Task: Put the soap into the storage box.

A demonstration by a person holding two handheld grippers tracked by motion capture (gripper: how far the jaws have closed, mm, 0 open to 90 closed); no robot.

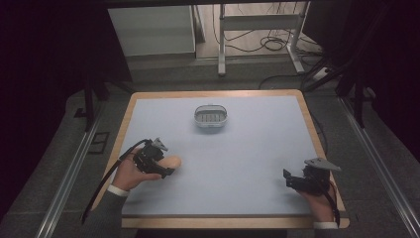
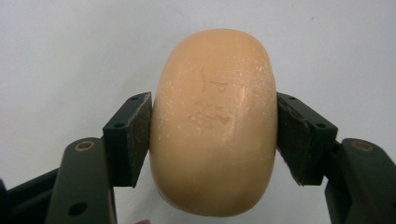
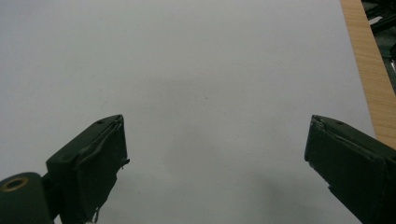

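Scene: pale blue desk in a dark room | left gripper: fingers clamped across soap bar near the front-left edge, likely bound for grey dish farther back | right gripper: fingers apart, idle on the right.

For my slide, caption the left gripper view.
Left tool clamps an orange soap bar by its sides above the pale table.

Smooth waxy soap bar, matt table, wooden rim.
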